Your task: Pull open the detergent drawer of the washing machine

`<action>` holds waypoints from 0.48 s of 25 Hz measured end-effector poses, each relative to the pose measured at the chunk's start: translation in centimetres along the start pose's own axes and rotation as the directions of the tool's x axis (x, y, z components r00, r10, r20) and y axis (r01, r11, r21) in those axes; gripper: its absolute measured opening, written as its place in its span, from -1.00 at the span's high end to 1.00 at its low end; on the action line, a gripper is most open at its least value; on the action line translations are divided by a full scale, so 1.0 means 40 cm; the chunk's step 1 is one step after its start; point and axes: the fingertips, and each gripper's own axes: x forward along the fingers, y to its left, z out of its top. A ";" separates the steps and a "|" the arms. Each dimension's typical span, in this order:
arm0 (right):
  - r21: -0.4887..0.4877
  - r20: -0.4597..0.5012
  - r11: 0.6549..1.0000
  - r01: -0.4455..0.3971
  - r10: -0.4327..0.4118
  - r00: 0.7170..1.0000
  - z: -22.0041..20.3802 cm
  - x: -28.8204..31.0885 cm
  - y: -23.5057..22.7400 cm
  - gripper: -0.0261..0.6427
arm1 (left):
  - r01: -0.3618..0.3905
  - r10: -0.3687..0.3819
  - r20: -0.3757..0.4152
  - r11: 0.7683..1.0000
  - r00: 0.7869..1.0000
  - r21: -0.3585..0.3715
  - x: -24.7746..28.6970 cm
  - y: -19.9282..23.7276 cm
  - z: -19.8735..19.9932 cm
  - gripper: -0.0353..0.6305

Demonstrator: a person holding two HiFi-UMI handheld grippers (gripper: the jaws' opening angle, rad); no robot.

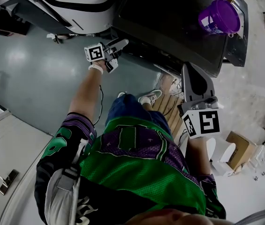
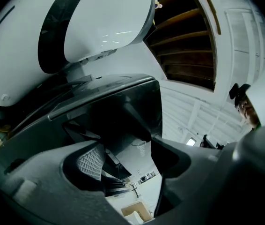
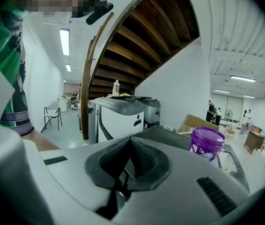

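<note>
One risk: my left gripper [image 2: 128, 159], jaws wide astride a dark panel edge [image 2: 132, 97] of the washing machine [image 1: 170, 22], may slip off on a shallow bite. Right gripper [image 3: 128, 162] jaws meet, empty.

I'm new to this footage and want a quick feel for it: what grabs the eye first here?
The bright purple tub on top of the dark washer, at the head view's upper right, stands out first. Next come the left gripper, jaws apart, up at the washer's front edge, and the person's green and purple jersey filling the bottom.
</note>
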 end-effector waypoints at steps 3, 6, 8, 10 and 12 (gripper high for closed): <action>-0.001 0.001 1.000 -0.008 0.008 1.000 0.004 0.001 0.006 0.92 | -0.004 0.004 0.016 1.000 1.000 -0.001 -0.004 -0.005 -0.002 0.01; 0.003 0.000 1.000 -0.014 0.014 1.000 0.002 0.004 0.011 0.92 | -0.008 0.008 0.020 1.000 1.000 0.006 -0.013 -0.010 -0.004 0.01; 0.010 -0.001 1.000 -0.019 0.019 1.000 -0.003 0.004 0.015 0.92 | -0.012 0.012 0.021 1.000 1.000 -0.007 -0.020 -0.012 -0.011 0.01; 0.017 -0.002 1.000 -0.025 0.025 1.000 -0.008 0.004 0.019 0.92 | -0.016 0.016 0.023 1.000 1.000 -0.015 -0.028 -0.015 -0.016 0.01; 0.020 -0.004 0.999 -0.029 0.030 1.000 -0.012 0.004 0.023 0.92 | -0.016 0.017 0.027 1.000 1.000 -0.015 -0.034 -0.020 -0.020 0.01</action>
